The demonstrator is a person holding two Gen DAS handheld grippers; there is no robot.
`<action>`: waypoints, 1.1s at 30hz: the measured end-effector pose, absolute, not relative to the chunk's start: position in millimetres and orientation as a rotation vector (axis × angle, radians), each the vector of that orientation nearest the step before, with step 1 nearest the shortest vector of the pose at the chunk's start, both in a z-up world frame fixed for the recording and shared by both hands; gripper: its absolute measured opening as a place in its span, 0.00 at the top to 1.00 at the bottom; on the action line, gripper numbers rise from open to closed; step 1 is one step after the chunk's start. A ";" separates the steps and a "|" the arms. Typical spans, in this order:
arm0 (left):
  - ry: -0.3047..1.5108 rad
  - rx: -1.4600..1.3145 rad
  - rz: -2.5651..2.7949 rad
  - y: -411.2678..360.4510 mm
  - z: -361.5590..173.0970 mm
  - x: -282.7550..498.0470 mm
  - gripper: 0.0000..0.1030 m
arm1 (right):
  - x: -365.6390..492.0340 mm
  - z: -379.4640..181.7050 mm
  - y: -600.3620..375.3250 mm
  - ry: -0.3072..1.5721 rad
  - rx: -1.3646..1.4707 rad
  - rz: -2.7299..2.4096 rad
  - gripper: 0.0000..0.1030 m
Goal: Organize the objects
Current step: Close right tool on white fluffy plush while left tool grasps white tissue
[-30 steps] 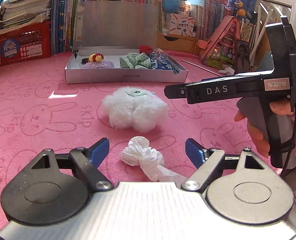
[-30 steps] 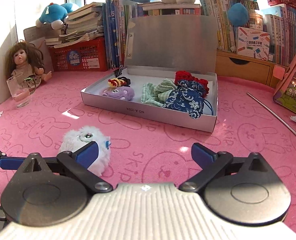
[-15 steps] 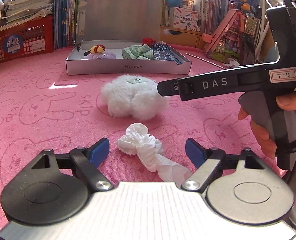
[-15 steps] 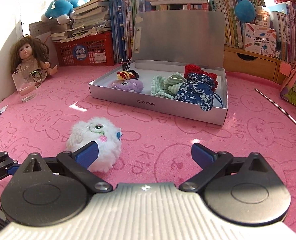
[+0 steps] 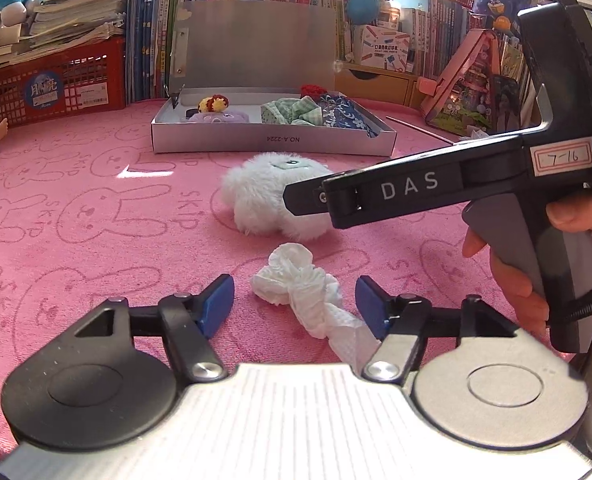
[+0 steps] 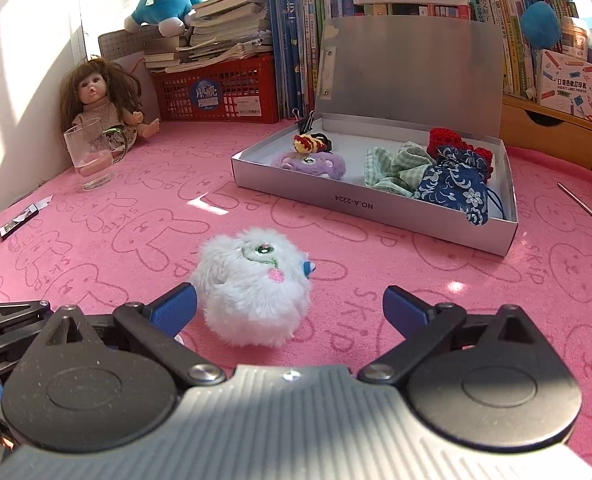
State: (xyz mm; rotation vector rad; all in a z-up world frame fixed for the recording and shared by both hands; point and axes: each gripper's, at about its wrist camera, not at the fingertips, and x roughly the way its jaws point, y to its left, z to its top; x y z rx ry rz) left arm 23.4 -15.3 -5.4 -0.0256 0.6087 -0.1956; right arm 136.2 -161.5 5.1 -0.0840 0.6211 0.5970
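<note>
Two open jaws of the left hand-held gripper (image 5: 289, 300), just closing around the crumpled tissue (image 5: 300, 284), hold nothing; the limp tail could be missed.

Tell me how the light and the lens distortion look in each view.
Left wrist: sharp, books near the window washed out, edges bowed. Right wrist: sunlight streaks the wall, a shadow covers the camera mount, bright patches fall on the pink cloth.

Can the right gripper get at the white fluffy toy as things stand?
Probably yes: the right gripper is open, the white fluffy toy sits just ahead between its fingers, and nothing blocks it.
</note>
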 end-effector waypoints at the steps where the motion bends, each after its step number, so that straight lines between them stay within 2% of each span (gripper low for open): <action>1: 0.608 -0.026 -0.194 -14.7 -5.4 23.0 0.33 | 136.2 4.4 -159.8 0.623 -0.088 0.600 0.00; 11: 0.603 -0.051 -0.187 -10.6 -4.0 21.0 0.50 | 145.1 -2.4 -142.3 0.636 -0.126 0.591 0.00; 23: 0.606 -0.063 -0.189 -10.3 -4.2 19.1 0.52 | 159.2 -13.3 -123.5 0.680 -0.144 0.616 0.03; 26: 0.606 -0.062 -0.188 -10.5 -3.8 19.3 0.52 | 156.7 -13.4 -121.1 0.672 -0.156 0.616 0.09; 28: 0.606 -0.062 -0.188 -10.5 -3.6 19.2 0.53 | 154.3 -11.9 -121.8 0.666 -0.153 0.625 0.17; 31: 0.605 -0.061 -0.184 -10.2 -2.8 18.9 0.60 | 150.0 -8.4 -124.6 0.660 -0.148 0.628 0.30; 33: 0.604 -0.065 -0.186 -9.6 -1.3 18.7 0.66 | 147.9 -7.2 -126.3 0.655 -0.144 0.624 0.33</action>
